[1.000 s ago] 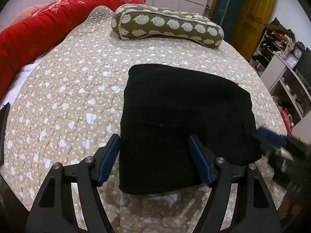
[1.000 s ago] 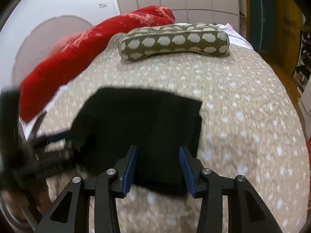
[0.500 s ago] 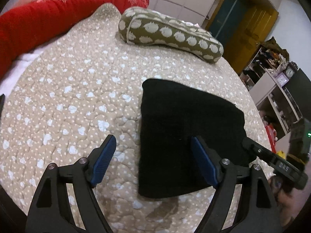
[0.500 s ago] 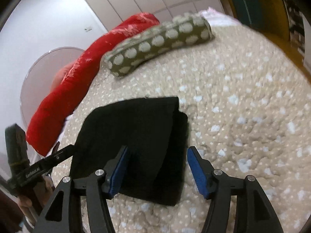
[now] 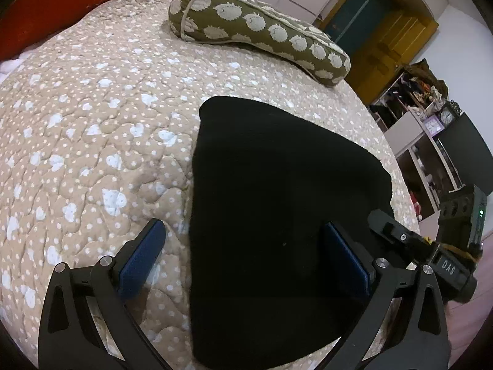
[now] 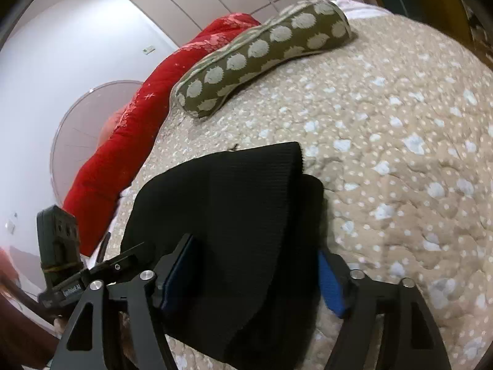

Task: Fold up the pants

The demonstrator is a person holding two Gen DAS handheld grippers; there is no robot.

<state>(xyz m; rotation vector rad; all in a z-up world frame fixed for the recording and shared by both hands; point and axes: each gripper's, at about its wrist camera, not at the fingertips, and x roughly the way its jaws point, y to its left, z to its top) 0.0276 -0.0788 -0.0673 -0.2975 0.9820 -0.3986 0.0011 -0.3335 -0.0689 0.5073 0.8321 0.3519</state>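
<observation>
Lying folded into a compact black block, the pants are sitting on the quilt near its front edge, with 2 grippers hovering low over the near end; the left gripper is opening, its jaws straddling the block's left near corner, 1 pad over bare quilt and the other over cloth, neither pressing; the right gripper is standing wide too, its jaws reaching around the block's right near part without pinching it, so nothing is being held by either.

Judging from the right view, the top layer is sitting a little askew on the layer beneath, whose edge is showing on the right; a careless pinch there is likely catching only 1 layer and peeling the fold apart. A left pad dragging on the quilt is apt to be snagging the bedding along with the cloth. The 2 tools are working close together, the right one showing at the left view's right edge, so they are risking a knock. The block is lying close to the bed's edge, and a push toward it is risking a slide off.

Counting: 1 pants block; 2 grippers; 4 blue pads; 1 green pillow at the far side; 1 red blanket beyond it; 1 quilt.
</observation>
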